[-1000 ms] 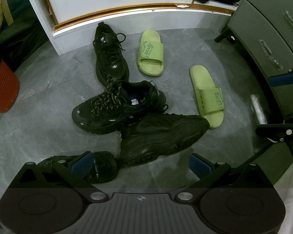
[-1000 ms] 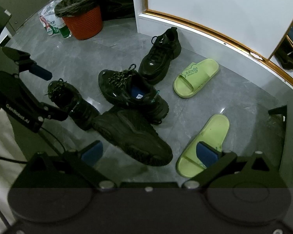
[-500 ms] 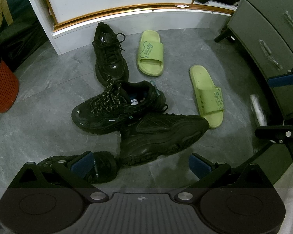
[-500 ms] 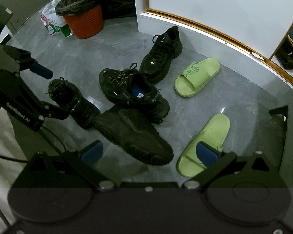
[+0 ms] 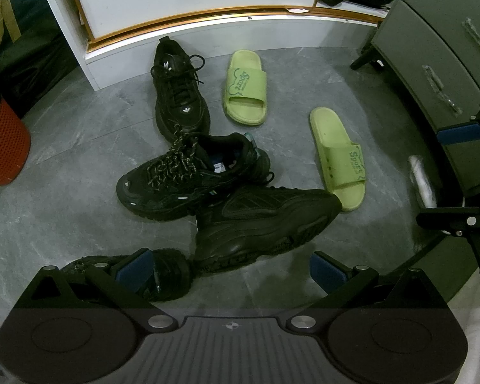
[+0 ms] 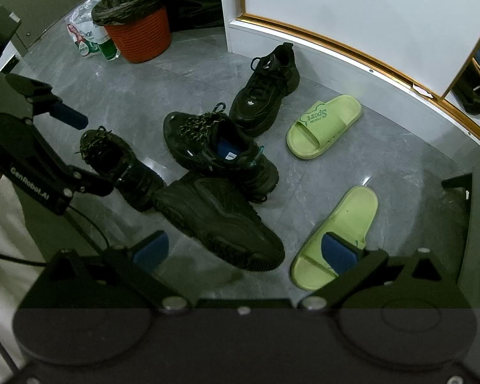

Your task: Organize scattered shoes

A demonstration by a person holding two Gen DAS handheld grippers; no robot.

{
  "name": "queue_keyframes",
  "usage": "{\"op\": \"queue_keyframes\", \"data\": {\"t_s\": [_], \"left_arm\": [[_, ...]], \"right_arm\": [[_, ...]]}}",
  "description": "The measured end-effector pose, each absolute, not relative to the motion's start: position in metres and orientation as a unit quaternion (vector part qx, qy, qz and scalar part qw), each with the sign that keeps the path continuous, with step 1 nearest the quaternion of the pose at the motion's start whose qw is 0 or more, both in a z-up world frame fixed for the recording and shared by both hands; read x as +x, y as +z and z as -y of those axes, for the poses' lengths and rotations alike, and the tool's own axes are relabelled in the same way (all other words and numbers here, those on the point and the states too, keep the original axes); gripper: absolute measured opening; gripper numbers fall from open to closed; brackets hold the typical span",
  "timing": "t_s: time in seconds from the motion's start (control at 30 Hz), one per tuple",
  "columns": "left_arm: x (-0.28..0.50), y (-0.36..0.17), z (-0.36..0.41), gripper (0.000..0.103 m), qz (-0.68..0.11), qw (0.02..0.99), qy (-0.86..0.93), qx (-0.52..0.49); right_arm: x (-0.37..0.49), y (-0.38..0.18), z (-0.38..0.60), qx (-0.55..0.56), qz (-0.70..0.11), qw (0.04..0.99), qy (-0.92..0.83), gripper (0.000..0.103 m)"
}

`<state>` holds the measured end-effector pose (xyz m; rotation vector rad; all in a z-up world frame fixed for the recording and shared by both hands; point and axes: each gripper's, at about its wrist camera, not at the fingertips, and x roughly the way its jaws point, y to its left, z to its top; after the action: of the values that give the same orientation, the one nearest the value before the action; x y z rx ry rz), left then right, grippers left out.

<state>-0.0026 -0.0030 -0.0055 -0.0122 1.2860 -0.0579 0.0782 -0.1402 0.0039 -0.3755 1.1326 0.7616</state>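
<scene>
Grey stone-look floor tiles (image 5: 80,147) carry six shoes. Mid-frame, a black lace-up sneaker (image 5: 192,176) leans on a plain black sneaker (image 5: 265,220) lying across its heel; another black sneaker (image 5: 179,96) points at the white gold-trimmed panel (image 5: 192,6) above. Two green slides (image 5: 246,89) (image 5: 339,160) sit apart to the right, facing opposite ways. A fourth black sneaker (image 5: 163,272) hides partly behind my left gripper (image 5: 230,268), whose jaws stand wide and empty. My right gripper (image 6: 246,252) is equally wide, hovering over the near slide, probably my first pick. An orange bin (image 6: 137,32) stands upper left.
</scene>
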Motion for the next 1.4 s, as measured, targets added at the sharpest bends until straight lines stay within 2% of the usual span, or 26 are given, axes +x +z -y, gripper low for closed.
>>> {"op": "queue_keyframes", "data": {"t_s": [1.07, 1.2, 1.3, 1.4], "left_arm": [[0.007, -0.008, -0.012, 0.103, -0.611, 0.789, -0.039, -0.042], [0.019, -0.004, -0.043, 0.103, -0.556, 0.823, -0.073, -0.092], [0.019, 0.008, -0.082, 0.103, -0.418, 0.898, -0.105, -0.094], [0.028, 0.003, -0.089, 0.103, -0.424, 0.899, -0.102, -0.045]], "right_arm": [[0.081, 0.003, 0.141, -0.171, -0.521, 0.758, 0.353, 0.103], [0.081, 0.005, 0.143, -0.160, -0.522, 0.760, 0.352, 0.103], [0.083, 0.008, 0.148, -0.155, -0.503, 0.773, 0.353, 0.103], [0.083, 0.011, 0.156, -0.159, -0.466, 0.792, 0.361, 0.103]]}}
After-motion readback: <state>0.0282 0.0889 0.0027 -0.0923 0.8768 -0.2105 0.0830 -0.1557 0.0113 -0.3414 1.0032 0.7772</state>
